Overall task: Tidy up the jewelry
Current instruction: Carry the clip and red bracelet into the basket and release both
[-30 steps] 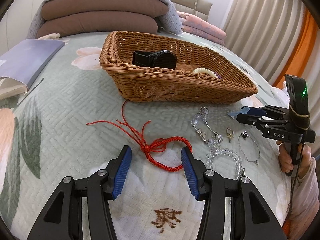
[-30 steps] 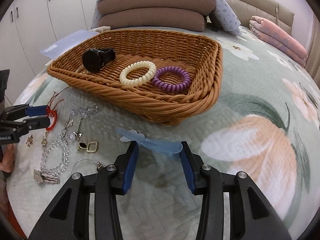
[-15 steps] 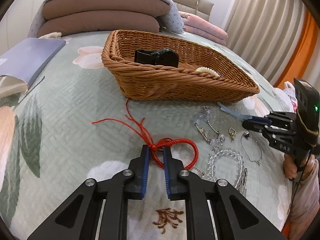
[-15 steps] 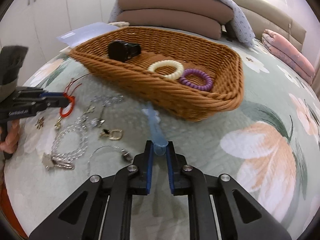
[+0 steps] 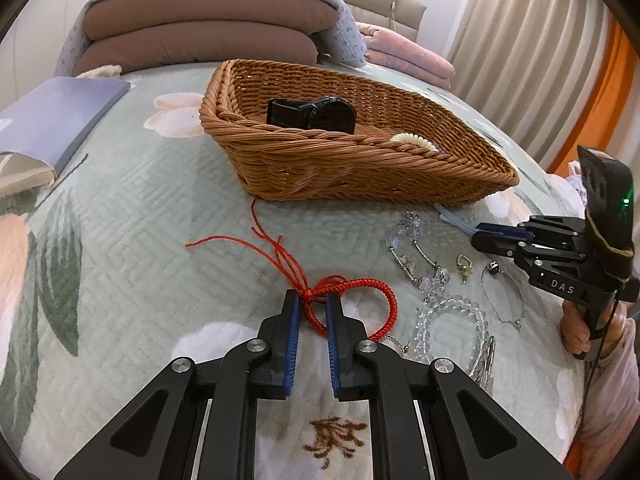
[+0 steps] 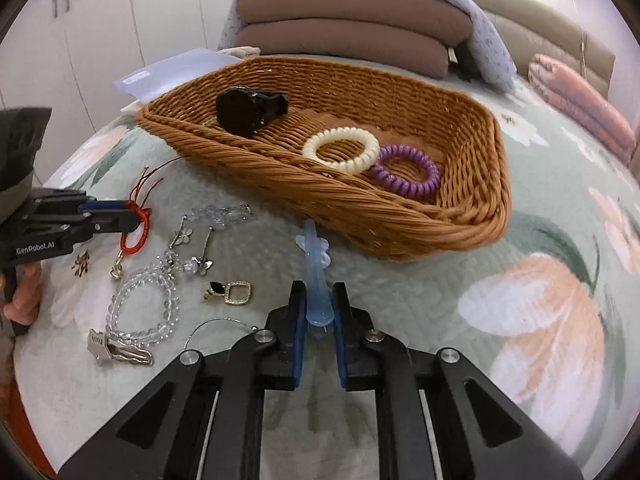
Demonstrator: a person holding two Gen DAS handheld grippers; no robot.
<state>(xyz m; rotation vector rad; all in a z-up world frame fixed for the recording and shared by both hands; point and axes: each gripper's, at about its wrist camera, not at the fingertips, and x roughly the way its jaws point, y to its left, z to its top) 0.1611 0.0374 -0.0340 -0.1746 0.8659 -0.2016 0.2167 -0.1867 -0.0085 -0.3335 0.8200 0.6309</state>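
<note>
My left gripper clamps the red cord bracelet on the quilt; my right gripper pinches the blue hair clip beside the wicker basket.

We see a bed covered in a pale green quilted spread printed with peach flowers and dark leaves, with brown cushions stacked at its head under a bluish-grey patterned cover. Behind them we make out a beige padded headboard, folded pink bedding and white cupboard doors. Cream curtains with an orange strip beside them hang at one side, and daylight fills the room.
</note>
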